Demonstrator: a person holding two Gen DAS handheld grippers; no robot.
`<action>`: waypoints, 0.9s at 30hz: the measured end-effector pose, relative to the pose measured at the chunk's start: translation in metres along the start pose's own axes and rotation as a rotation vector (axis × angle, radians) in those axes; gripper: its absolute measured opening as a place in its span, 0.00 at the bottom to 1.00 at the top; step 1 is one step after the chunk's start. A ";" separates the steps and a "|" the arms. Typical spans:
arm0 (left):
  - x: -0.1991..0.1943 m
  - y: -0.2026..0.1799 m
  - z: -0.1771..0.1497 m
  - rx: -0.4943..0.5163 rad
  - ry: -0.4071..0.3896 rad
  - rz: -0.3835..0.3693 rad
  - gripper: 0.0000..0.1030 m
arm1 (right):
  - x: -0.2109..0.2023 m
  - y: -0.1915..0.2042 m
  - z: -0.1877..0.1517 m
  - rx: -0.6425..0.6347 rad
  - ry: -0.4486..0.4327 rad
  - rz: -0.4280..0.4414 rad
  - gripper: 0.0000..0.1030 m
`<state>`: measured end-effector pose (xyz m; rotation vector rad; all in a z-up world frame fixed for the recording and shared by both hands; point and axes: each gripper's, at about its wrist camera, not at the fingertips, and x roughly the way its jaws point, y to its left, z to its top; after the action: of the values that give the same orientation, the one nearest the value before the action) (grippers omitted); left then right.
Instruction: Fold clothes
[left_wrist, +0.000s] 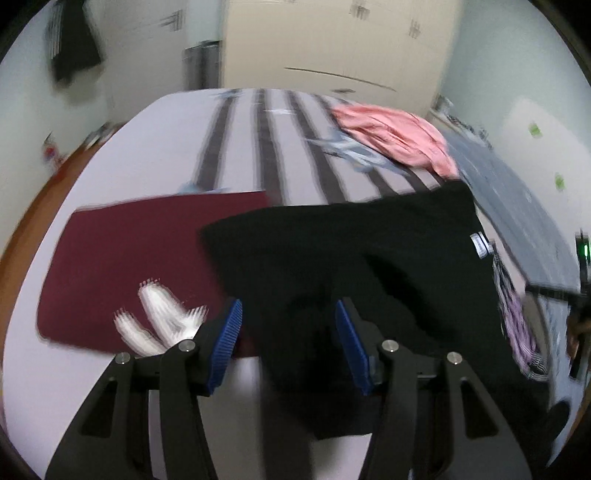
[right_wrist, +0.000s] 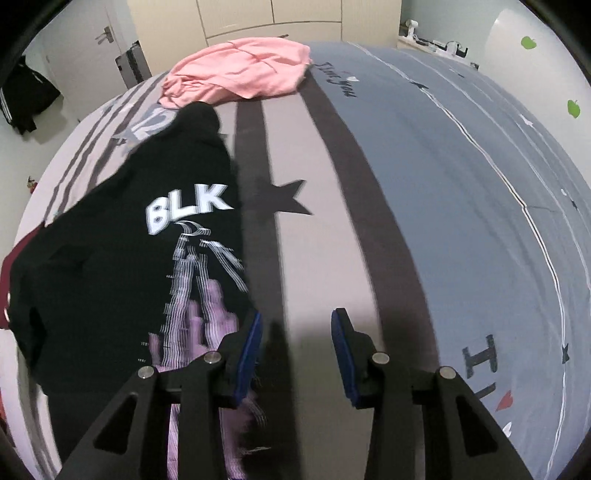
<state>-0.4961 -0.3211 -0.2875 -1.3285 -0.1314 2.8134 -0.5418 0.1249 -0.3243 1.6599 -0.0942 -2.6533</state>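
Both black two-finger grippers – left (left_wrist: 288, 343), right (right_wrist: 295, 350) – stand partly open, holding nothing, above the black printed cotton T-shirt (right_wrist: 122, 236) on the striped bedsheet (right_wrist: 325, 258)

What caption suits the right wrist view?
Open right gripper beside black printed T-shirt on striped bed.

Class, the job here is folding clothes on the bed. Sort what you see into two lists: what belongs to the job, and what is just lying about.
Belongs to the job:
black printed T-shirt
folded maroon garment
crumpled pink garment

Just lying about:
striped grey bedsheet
dark jacket hanging on the wall
cream wardrobe
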 end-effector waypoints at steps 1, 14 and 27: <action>0.005 -0.015 0.002 0.036 0.004 -0.003 0.49 | 0.002 -0.005 -0.001 0.003 -0.002 0.002 0.34; 0.049 -0.025 0.017 0.058 0.085 0.104 0.01 | 0.022 -0.028 -0.006 -0.016 -0.007 0.034 0.34; 0.053 0.069 0.082 -0.166 0.067 0.098 0.15 | 0.036 -0.016 0.007 -0.009 -0.009 0.062 0.38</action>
<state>-0.5925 -0.3916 -0.2827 -1.5001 -0.3131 2.8896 -0.5638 0.1394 -0.3543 1.6156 -0.1317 -2.6119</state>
